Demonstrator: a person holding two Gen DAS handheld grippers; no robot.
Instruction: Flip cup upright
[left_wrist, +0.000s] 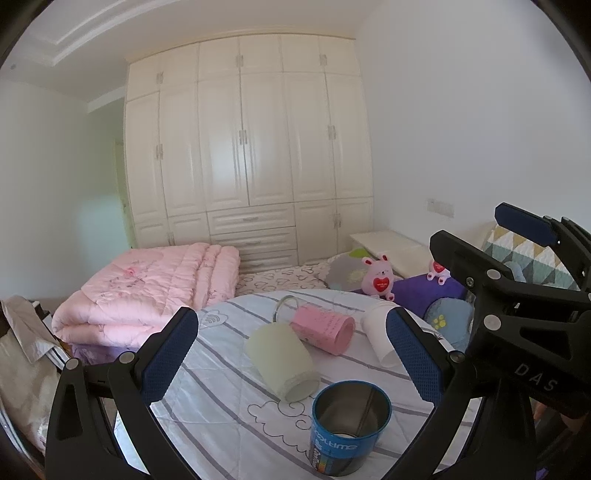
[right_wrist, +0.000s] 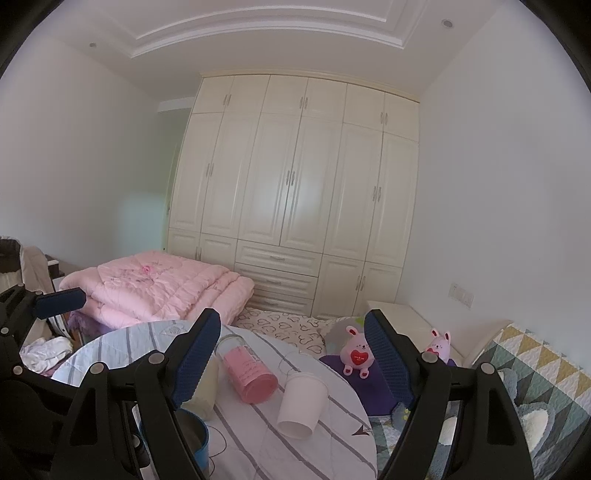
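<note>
Three cups lie on their sides on a round table with a striped cloth: a pale yellow-green frosted cup, a pink cup with a clear end and a white paper cup. A blue tin can stands upright at the near edge. My left gripper is open and empty, held above the frosted cup. My right gripper is open and empty above the pink cup and white cup; the frosted cup is partly hidden behind its left finger.
A bed with a folded pink quilt, pink plush bunnies and pillows lies beyond the table. A cream wardrobe fills the far wall. A patterned cushion is at the right. The right gripper body crowds the left view.
</note>
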